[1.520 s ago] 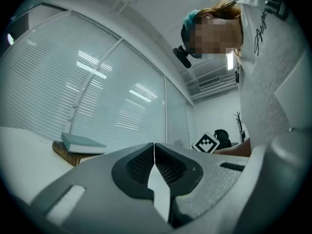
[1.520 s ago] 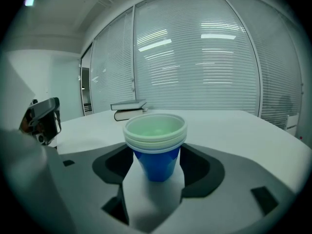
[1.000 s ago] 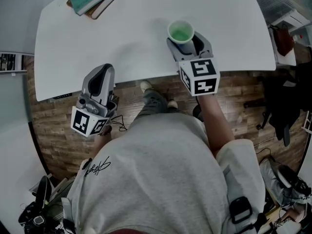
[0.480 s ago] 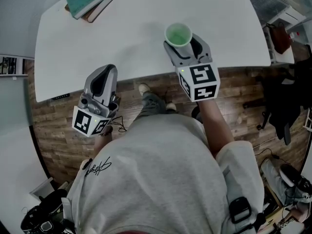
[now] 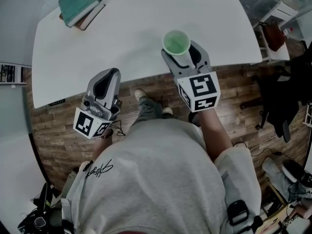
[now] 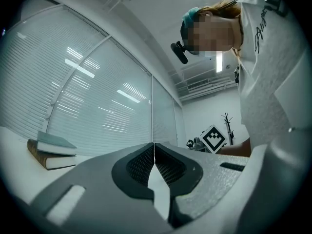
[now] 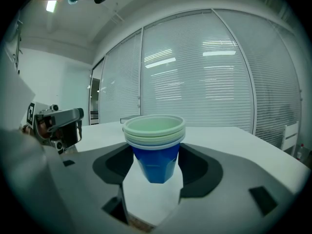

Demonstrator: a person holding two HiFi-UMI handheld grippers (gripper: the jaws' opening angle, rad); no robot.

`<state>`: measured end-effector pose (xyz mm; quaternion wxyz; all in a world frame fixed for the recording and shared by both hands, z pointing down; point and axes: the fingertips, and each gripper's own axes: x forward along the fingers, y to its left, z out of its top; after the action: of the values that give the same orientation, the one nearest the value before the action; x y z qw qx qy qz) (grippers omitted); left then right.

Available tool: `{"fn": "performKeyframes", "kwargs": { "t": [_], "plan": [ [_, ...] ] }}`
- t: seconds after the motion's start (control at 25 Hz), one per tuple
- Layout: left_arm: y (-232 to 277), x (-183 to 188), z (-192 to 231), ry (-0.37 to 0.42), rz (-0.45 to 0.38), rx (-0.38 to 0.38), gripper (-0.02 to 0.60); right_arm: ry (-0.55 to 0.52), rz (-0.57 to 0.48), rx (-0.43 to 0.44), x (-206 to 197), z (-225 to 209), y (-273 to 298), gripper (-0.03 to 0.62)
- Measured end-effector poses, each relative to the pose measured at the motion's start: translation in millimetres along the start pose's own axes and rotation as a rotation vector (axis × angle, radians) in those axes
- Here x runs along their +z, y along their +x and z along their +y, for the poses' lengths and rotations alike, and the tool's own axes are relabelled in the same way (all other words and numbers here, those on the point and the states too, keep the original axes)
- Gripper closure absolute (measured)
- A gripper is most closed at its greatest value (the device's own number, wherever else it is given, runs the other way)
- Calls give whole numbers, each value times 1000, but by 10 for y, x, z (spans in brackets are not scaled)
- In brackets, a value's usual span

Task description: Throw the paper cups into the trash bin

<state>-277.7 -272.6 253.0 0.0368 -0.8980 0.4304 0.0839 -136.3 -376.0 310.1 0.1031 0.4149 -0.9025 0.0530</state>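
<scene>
Gripping the stacked paper cups (image 7: 154, 130), the right gripper (image 7: 156, 167) had drawn them back toward the table (image 5: 122, 33) edge, bin-bound; the left gripper (image 6: 154, 162) stayed pressed closed, empty.

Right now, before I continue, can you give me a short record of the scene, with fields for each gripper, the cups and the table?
left gripper: shut, holds nothing, at the table's near edge
right gripper: shut on the paper cups
paper cups: nested stack, upright, blue outside, pale rims
table: white
books: two, stacked, at the table's far left corner
trash bin: not in any view
</scene>
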Motion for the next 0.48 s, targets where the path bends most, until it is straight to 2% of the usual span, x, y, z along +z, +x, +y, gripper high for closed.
{"fn": "performKeyframes", "kwargs": {
  "t": [0.48],
  "plan": [
    [259,-42,-384,0,2,-79,574,6,-42,-42,25,-201,-495,309]
  ]
}}
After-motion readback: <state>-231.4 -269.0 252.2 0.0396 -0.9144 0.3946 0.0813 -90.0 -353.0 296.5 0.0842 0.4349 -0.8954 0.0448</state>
